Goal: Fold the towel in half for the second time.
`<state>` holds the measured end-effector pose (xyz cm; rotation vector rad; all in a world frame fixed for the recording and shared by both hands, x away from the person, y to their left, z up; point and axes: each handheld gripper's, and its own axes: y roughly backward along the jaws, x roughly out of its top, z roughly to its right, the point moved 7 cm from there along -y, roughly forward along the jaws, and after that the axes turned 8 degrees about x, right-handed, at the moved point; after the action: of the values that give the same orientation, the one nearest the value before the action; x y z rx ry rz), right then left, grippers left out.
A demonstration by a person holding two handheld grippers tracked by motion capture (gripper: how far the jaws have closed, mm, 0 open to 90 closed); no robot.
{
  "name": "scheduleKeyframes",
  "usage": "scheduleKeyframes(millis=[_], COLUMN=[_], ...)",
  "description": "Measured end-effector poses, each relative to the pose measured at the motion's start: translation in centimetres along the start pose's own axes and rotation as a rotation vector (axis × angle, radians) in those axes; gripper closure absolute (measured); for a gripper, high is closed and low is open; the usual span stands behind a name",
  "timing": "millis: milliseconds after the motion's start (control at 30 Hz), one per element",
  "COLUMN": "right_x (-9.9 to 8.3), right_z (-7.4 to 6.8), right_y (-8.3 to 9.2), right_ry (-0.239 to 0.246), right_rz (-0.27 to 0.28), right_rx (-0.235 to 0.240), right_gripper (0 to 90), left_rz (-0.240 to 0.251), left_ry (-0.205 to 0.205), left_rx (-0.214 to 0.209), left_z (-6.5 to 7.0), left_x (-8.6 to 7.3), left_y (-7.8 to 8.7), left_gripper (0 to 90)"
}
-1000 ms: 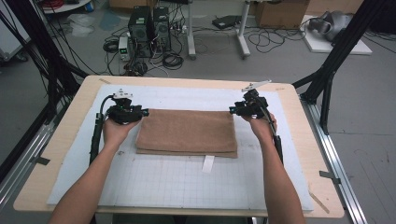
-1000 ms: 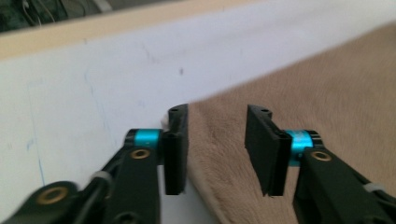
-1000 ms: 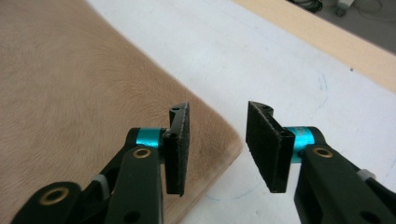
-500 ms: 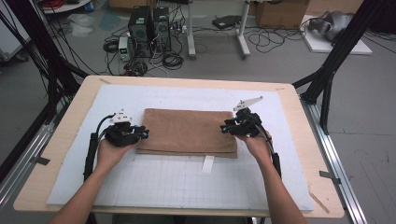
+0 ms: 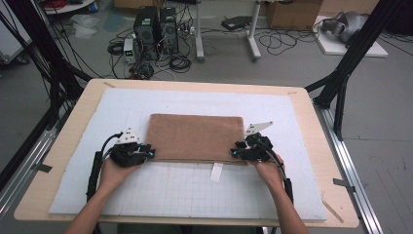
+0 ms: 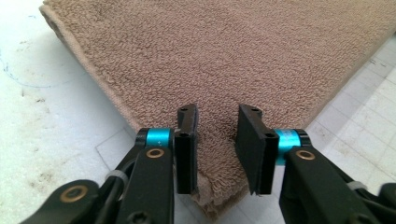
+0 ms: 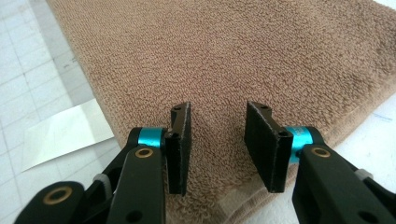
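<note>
We hold both grippers, left (image 6: pixel 214 149) and right (image 7: pixel 219 148), parted over the brown towel's (image 5: pixel 196 137) near corners, gripping nothing.

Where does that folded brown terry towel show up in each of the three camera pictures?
High view: folded brown terry towel at mid-table on the white mat.
Left gripper view: towel's near corner between the jaws.
Right gripper view: towel beyond the jaws.
Shared landmark: the white mat's grid lines.

No legible text, label, brand, number or sign anywhere in view.
</note>
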<state>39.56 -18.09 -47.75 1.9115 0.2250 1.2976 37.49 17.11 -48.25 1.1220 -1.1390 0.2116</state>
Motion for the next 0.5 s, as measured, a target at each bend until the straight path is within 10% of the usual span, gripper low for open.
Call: scheduleKeyframes(millis=[500], right_x=[0.6], right_z=[-0.4], right_y=[1.6], right_ry=[-0.044], right_rz=[0.084], right_rx=[-0.020], right_gripper=[25.0], left_rz=[0.057], left_ry=[0.061], left_rx=[-0.005], left_z=[-0.4], left_x=[0.9], left_y=[1.4], left_gripper=[37.1])
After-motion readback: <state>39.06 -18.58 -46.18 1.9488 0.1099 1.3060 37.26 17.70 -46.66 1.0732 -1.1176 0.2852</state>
